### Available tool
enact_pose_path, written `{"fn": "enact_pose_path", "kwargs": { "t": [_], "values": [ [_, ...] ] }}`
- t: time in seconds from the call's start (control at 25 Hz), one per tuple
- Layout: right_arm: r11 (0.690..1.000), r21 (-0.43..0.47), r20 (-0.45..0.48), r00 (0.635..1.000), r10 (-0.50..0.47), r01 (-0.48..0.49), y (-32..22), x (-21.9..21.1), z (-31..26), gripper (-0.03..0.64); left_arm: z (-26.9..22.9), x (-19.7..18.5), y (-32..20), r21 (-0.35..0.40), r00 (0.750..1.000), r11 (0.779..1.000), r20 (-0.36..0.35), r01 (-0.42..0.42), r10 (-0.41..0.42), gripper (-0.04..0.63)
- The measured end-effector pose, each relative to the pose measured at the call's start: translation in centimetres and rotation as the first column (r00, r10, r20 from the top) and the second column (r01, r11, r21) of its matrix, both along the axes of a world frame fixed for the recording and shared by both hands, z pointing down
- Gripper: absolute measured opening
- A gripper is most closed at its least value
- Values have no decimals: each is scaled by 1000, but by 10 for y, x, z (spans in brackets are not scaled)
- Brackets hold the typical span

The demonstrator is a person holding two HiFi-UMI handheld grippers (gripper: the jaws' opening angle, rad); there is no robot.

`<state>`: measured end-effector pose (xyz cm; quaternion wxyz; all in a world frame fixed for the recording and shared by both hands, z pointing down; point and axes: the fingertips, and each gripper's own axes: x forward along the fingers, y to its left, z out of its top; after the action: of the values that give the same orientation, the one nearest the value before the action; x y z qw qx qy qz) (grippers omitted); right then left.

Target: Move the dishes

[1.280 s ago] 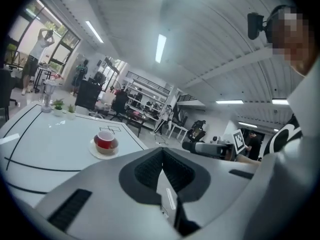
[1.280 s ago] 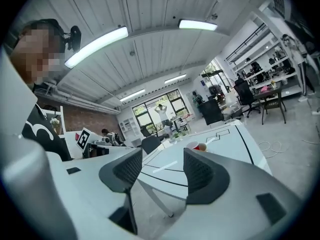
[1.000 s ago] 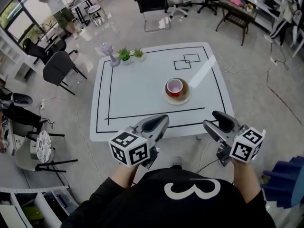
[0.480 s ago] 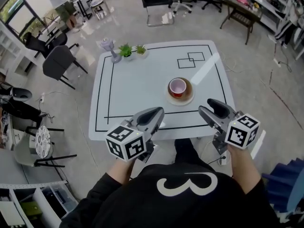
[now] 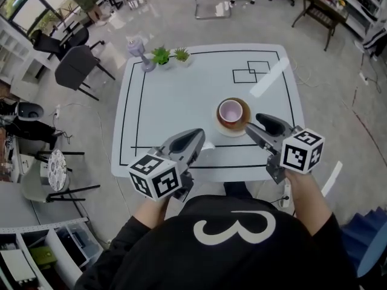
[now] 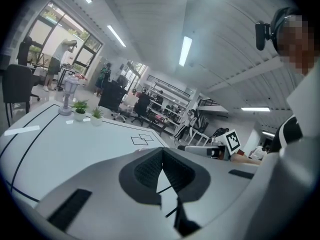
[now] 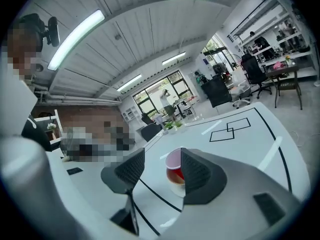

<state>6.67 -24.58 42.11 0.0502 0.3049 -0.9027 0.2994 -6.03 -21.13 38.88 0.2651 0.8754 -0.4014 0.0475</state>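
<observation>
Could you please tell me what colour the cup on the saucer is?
The cup is red outside and pale pink inside, clearest in the right gripper view.

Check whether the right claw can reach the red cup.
Probably yes: the right claw, jaws open though just closing slightly and empty, points at the red cup close ahead, with nothing in the way.

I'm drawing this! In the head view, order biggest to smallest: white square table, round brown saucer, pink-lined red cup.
1. white square table
2. round brown saucer
3. pink-lined red cup, standing on the saucer
Nearness doesn't muddle this.
</observation>
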Motion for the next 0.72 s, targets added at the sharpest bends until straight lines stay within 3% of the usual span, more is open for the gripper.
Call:
{"fn": "enact_pose_path", "kwargs": {
  "t": [0.36, 0.72],
  "values": [
    [995, -101, -53, 998, -34, 29, -44, -15, 47, 195, 19, -14, -36, -47, 998, 997, -14, 61, -62, 2],
    [982, -188, -81, 997, -11, -4, -66, -25, 72, 123, 33, -29, -42, -83, 993, 991, -34, 109, -112, 2]
  ]
}}
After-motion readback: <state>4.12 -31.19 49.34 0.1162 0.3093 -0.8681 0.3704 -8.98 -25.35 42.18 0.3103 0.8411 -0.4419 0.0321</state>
